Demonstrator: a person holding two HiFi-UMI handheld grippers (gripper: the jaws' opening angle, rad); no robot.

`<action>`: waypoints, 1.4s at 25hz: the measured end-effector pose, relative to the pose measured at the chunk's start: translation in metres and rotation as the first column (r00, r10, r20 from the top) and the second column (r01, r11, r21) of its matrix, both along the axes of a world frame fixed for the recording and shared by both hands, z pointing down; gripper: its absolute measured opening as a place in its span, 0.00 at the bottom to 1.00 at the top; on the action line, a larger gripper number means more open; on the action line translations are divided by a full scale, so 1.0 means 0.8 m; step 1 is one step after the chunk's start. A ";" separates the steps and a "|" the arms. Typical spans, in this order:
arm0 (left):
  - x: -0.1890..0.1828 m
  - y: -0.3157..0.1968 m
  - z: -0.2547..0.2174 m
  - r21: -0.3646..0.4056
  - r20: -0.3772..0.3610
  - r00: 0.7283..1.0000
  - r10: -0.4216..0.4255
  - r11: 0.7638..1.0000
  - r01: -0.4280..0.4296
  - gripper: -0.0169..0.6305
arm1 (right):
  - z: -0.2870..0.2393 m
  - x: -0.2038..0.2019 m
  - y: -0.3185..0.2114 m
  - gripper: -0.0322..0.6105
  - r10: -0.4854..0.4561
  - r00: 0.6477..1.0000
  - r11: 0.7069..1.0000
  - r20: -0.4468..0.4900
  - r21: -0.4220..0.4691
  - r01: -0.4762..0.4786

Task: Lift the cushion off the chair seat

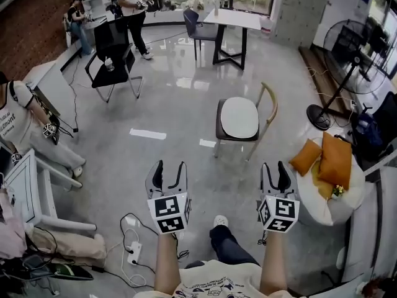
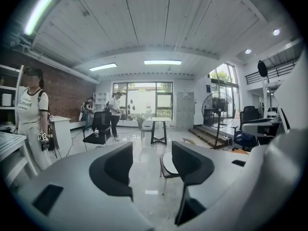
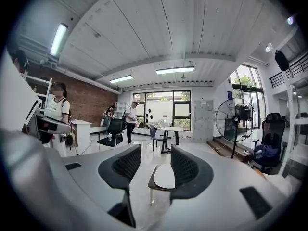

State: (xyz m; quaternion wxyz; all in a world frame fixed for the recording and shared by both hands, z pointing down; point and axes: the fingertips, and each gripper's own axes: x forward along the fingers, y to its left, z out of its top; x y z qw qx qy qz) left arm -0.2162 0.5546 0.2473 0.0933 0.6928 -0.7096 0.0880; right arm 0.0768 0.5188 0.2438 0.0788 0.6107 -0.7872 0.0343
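One cushion (image 1: 239, 117) lies on the one chair (image 1: 271, 104). Near the chair, the left gripper (image 1: 170, 165) and right gripper (image 1: 274, 165) both gape, empty.

Glossy grey floor (image 1: 180, 104), brick wall (image 1: 28, 23), big windows (image 2: 139, 100), standing fan (image 1: 355, 58), perhaps lockers (image 2: 185, 110).

In your left gripper view, a jaw hides most of the chair (image 2: 164, 170) and its cushion (image 2: 168, 162). Left of the chair, the head view's edge crops a person (image 1: 18, 126).
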 end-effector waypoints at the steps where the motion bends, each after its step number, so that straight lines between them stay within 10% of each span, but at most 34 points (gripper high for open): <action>1: 0.008 -0.028 -0.003 0.002 0.000 1.000 -0.003 1.000 0.003 0.41 | -0.003 0.008 -0.029 0.38 -0.005 1.000 1.000 0.002 0.001 0.005; 35: 0.096 -0.667 0.019 -0.009 0.002 0.995 0.103 0.995 -0.103 0.41 | 0.028 0.104 -0.626 0.38 0.112 0.993 0.993 0.033 -0.029 -0.111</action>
